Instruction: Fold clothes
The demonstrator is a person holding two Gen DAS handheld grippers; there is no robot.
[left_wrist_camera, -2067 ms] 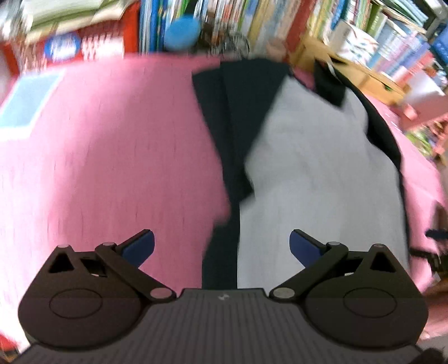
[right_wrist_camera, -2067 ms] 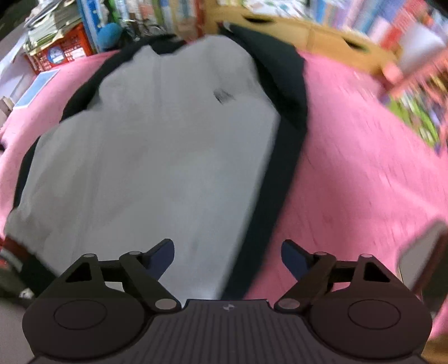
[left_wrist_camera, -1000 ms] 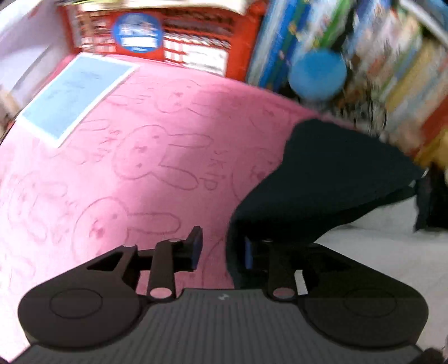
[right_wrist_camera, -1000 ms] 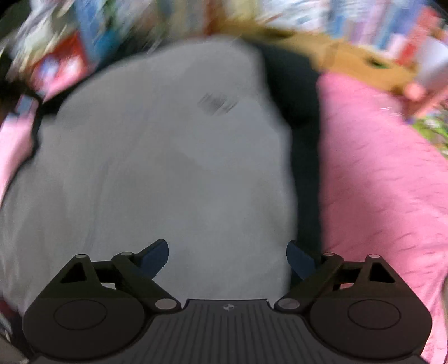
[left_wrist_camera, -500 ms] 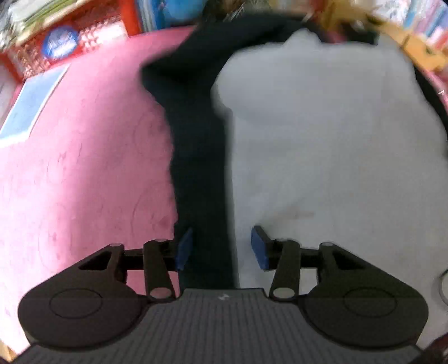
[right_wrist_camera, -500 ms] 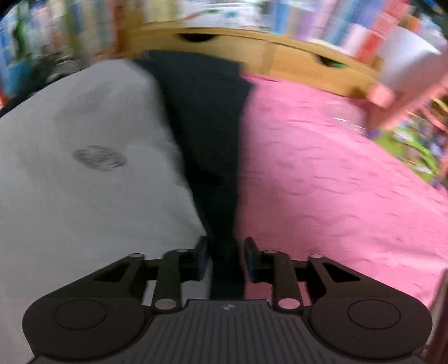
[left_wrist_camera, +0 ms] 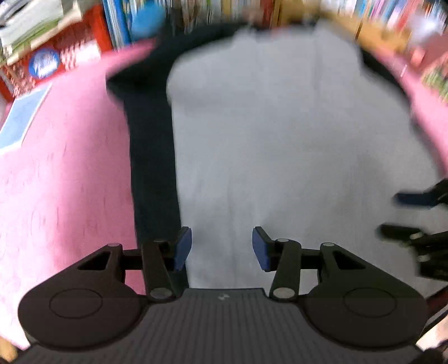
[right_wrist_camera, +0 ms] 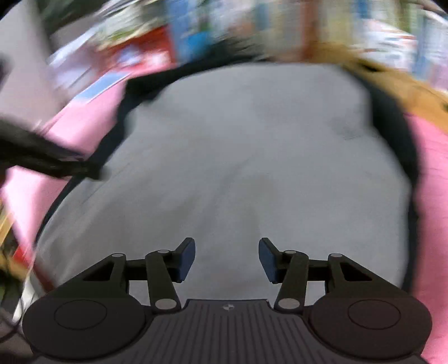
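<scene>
A grey garment with black sleeves point(left_wrist_camera: 280, 140) lies spread on a pink blanket point(left_wrist_camera: 61, 168). Its left black sleeve point(left_wrist_camera: 151, 168) lies folded along the grey body. My left gripper point(left_wrist_camera: 222, 247) is open and empty above the garment's near left part. The right gripper shows at that view's right edge point(left_wrist_camera: 403, 212). In the right wrist view the garment point(right_wrist_camera: 238, 154) fills the middle, and my right gripper point(right_wrist_camera: 226, 259) is open and empty above its near part. The left gripper shows blurred at that view's left point(right_wrist_camera: 56, 162). Both views are motion-blurred.
Bookshelves with colourful books point(left_wrist_camera: 196, 11) and a red crate point(left_wrist_camera: 56, 61) stand behind the blanket. A blue sheet point(left_wrist_camera: 19, 120) lies at the far left on the blanket. A wooden unit point(right_wrist_camera: 406, 84) stands at the back right.
Both grippers have let go of the black sleeves and opened. They have pulled back toward the garment's near edge. The sleeves now lie folded along the grey body.
</scene>
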